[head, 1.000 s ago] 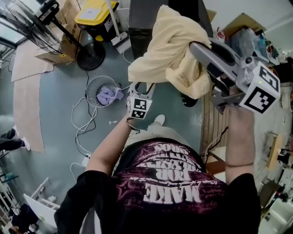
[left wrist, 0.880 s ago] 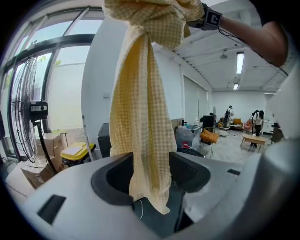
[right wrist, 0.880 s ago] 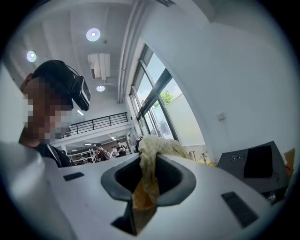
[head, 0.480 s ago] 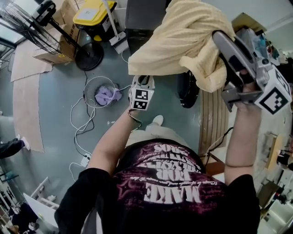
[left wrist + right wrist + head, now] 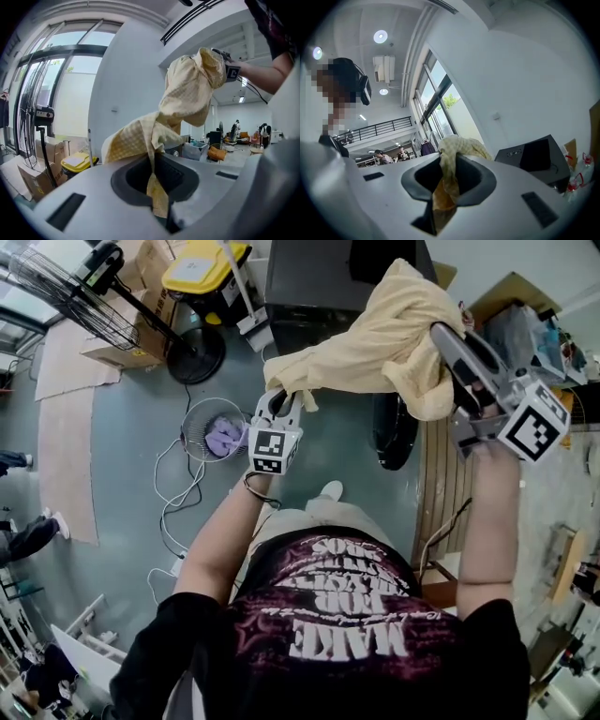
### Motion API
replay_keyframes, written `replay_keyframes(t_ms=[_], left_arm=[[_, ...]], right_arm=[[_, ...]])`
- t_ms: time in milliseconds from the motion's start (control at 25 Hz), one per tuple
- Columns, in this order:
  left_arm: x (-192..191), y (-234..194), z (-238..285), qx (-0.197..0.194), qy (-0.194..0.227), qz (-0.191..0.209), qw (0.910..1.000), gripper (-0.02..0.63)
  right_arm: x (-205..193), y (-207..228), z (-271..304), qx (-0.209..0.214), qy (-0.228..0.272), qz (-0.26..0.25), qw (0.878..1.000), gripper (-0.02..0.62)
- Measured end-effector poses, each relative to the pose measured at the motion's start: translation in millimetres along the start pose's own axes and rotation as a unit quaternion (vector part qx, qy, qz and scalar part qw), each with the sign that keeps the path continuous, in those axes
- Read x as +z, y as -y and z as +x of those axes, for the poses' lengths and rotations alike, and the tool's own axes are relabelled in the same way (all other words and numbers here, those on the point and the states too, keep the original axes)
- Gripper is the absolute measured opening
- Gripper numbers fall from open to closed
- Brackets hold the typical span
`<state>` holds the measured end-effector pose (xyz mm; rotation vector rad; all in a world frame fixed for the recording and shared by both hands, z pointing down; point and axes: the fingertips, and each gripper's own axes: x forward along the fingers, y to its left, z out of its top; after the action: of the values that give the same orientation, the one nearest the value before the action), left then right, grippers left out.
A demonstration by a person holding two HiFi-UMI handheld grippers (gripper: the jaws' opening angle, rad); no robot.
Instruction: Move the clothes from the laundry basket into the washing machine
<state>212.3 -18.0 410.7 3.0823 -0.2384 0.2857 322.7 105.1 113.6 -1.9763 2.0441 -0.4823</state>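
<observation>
A pale yellow checked garment hangs in the air between both grippers, in front of the dark washing machine. My right gripper is shut on its upper right end, and the cloth runs through the jaws in the right gripper view. My left gripper has just been closing; its jaws are now shut on the garment's lower left edge. The wire laundry basket stands on the floor below left, with a purple garment in it.
A standing fan, cardboard boxes and a yellow-lidded bin stand at the back left. White cables trail over the floor. A dark round object and wooden slats lie on the right.
The left gripper rose to the garment's lower edge and closed on it. The right gripper shifted sideways with the garment, which now stretches between the two.
</observation>
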Motion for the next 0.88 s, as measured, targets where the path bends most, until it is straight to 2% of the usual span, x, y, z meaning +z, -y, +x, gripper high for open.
replay_keyframes(t_ms=[320,600,720,880], left_arm=[[55.2,0.3,-4.9,-0.002,0.04,0.008,0.9992,0.018],[103.3,16.5,-9.6,-0.017,0.074,0.031,0.9967,0.018],[118.9,30.4,-10.6,-0.027,0.081,0.049,0.9951,0.018],[124.1,45.7,-7.4,-0.037,0.079,0.064,0.9941,0.018]], right_arm=[[-52.5,45.4,6.4,-0.01,-0.027,0.036,0.999,0.075],[-108.4,60.5,16.2,-0.043,-0.102,-0.033,0.993,0.075],[-135.4,56.8,21.8,-0.041,-0.134,-0.057,0.988,0.075],[-160.1,45.5,30.0,-0.022,-0.156,-0.062,0.986,0.075]])
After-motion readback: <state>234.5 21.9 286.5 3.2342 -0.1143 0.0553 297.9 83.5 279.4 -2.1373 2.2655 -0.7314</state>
